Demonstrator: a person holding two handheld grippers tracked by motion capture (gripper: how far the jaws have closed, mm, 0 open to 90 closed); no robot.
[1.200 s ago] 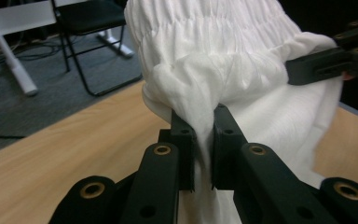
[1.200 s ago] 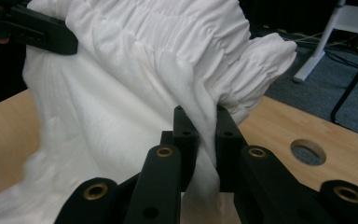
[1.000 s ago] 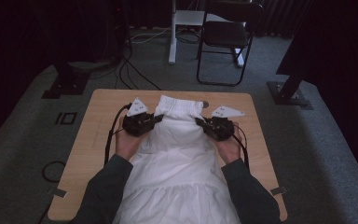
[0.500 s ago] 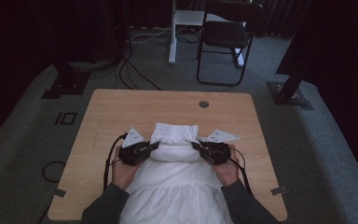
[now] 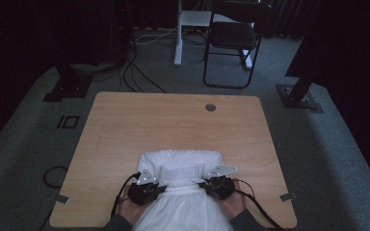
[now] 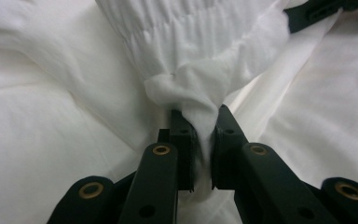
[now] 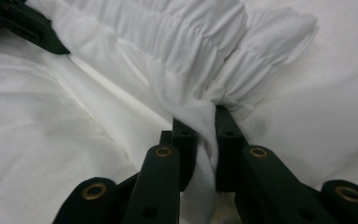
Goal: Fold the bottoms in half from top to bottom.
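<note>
A white garment [image 5: 183,192] with a gathered, elastic band lies at the near edge of the wooden table [image 5: 173,120], its top part folded back toward me. My left gripper [image 5: 160,186] is shut on a pinch of the white cloth [image 6: 200,112] at the left end of the gathered band. At the band's right end, my right gripper [image 5: 203,183] is likewise shut on the cloth [image 7: 205,116]. Both grippers sit low over the garment, a hand behind each. In the right gripper view the other gripper's black jaw tip [image 7: 28,28] shows at the upper left.
The far half of the table is bare wood with a round cable hole [image 5: 210,107]. Beyond the table stand a black chair [image 5: 233,38] and a white desk leg [image 5: 178,33] on grey carpet, with cables [image 5: 139,72] on the floor.
Both grippers have come down and back toward the near edge, carrying the garment's upper end with them. The cloth that reached mid-table is now folded over near me.
</note>
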